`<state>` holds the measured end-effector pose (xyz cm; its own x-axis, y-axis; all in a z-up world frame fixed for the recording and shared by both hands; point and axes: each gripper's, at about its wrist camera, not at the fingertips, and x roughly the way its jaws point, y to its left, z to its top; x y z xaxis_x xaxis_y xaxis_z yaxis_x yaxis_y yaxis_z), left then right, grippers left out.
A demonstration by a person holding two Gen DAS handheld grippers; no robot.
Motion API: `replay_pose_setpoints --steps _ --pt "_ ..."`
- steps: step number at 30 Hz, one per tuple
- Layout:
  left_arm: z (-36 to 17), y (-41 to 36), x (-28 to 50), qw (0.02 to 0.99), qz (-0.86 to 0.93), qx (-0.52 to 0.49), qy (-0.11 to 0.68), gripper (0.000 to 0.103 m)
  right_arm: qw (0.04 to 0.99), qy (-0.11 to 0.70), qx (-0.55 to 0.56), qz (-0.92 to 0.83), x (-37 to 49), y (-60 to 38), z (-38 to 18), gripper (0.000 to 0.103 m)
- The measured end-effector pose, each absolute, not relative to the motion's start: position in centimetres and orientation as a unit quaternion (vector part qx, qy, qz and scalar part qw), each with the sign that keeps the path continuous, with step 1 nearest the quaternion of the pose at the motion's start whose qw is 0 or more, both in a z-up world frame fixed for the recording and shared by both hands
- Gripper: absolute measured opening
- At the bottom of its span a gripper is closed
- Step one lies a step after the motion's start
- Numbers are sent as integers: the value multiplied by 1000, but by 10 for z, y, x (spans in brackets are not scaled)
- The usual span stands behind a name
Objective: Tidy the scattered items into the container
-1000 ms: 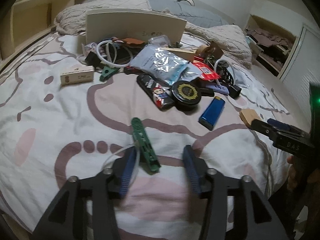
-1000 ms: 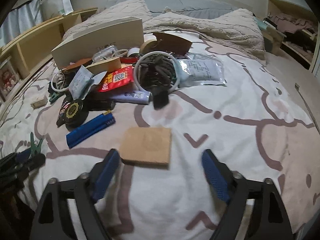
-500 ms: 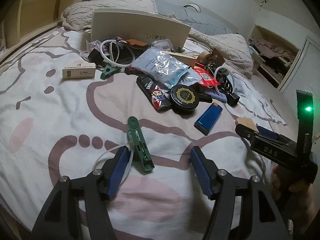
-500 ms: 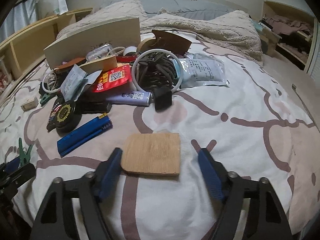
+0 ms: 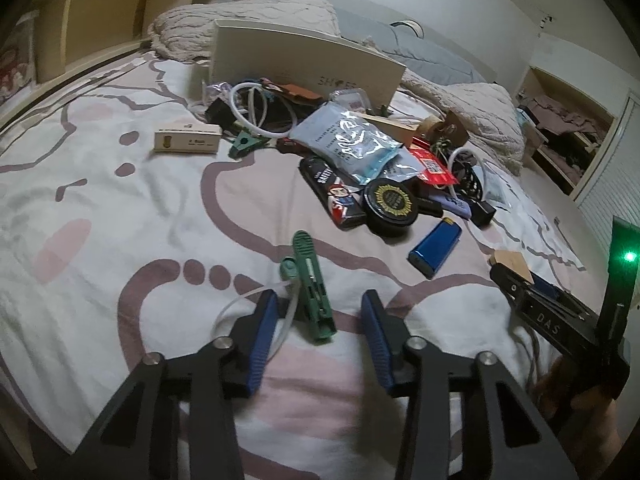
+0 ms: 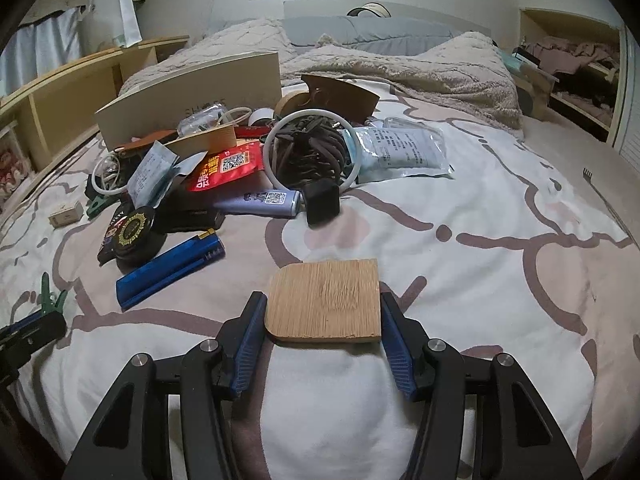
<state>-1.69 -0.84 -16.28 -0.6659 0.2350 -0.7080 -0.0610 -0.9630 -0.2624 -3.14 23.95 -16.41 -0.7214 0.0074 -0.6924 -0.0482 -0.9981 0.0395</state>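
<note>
Green plastic marks the nearest job on the left: a clothes peg (image 5: 310,286) lies on the bed (image 5: 100,208) near its front edge, between the blue pads of the left hand-held gripper (image 5: 320,332). Its jaws are closing, but neither pad touches the peg yet; a loop of clear tubing (image 5: 248,300) lies against the left pad.

Further in, toward the middle of the bed, the pile sits untouched: a small beige box (image 5: 187,140), a silvery pouch (image 5: 346,138), a round black tin (image 5: 392,202) and a blue lighter (image 5: 436,248). Behind them stands the cream container (image 5: 308,66), toward the head of the bed; its inside is hidden, so I cannot tell if anything is in it.

On the right, near the front edge, the right hand-held gripper (image 6: 322,332) is closing on a bamboo coaster (image 6: 326,300), pads at both its side edges, the coaster apparently not yet lifted.

Judging by this, tidying has barely begun; nearly everything remains to be carried over.
</note>
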Motion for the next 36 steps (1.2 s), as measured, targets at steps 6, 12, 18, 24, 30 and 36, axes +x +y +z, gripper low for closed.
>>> replay_pose_setpoints --steps 6,12,18,24,30,36 --pt "-163 -12 -16 67 907 -400 -110 25 13 26 -372 928 -31 240 -166 57" --pt "-162 -16 -17 66 905 -405 -112 13 10 19 -374 927 -31 238 -166 57" --pt "-159 -15 -18 73 904 -407 -107 13 -3 13 -376 927 -30 240 -166 57" --pt "-156 -16 -20 76 903 -409 -105 13 -13 -4 -383 924 -34 238 -163 57" --pt "-149 -17 -24 76 905 -404 -104 13 -25 6 -393 919 -38 241 -156 56" --pt "-143 -16 -35 78 908 -399 -105 13 -38 7 -390 920 -44 234 -148 56"
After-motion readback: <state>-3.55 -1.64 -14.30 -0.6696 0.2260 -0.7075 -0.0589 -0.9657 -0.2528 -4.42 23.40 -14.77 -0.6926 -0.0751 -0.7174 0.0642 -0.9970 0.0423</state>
